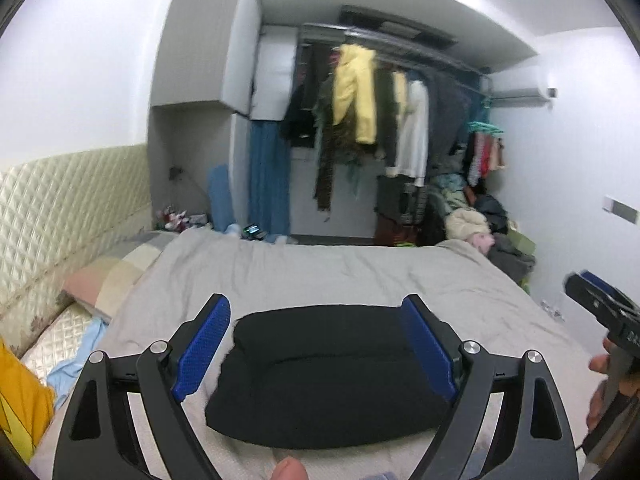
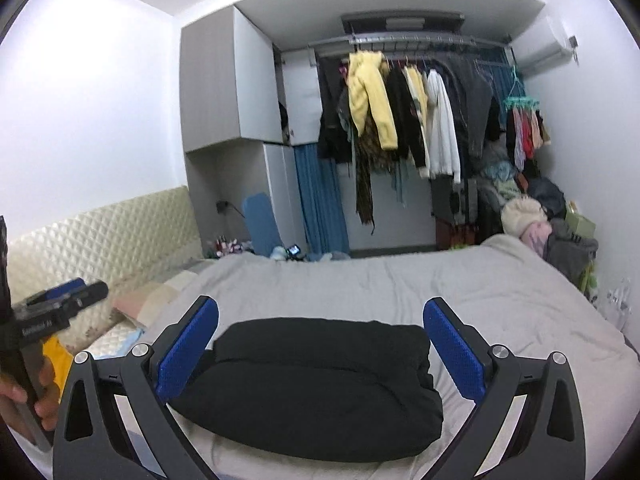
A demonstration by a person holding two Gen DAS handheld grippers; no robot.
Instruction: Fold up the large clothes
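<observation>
My left tool [image 1: 316, 350] is wide open, and nothing is between its two blue pads [image 1: 204, 348]. It touches nothing; it hangs in the air above the bed [image 1: 360, 276]. In the left wrist view the folded black garment [image 1: 332, 380] appears in the gap between the fingers, but it lies below on the bed cover, apart from the pads.

My right tool [image 2: 320, 350] is open as wide as it can go, and its pads [image 2: 456, 352] also hold nothing. In the right wrist view the same garment [image 2: 316, 388] shows between the fingers as a thick, rounded black bundle, folded over itself. It rests on the grey cover at the near edge of the bed, and neither tool is in contact with it.

Each camera sees the other tool at the side. In the left wrist view my right tool [image 1: 600, 300] comes in at the right edge, with my hand [image 1: 608, 384] around its handle. In the right wrist view my left tool [image 2: 60, 300] comes in at the left edge, also with my hand [image 2: 36, 396] on the grip. Both tools point almost level toward the far end of the room.

Behind the bed there is a rail [image 2: 408, 44] with many hanging clothes, among them a yellow jacket [image 2: 370, 96]. A quilted headboard [image 1: 68, 216] stands at the left side of the bed.
</observation>
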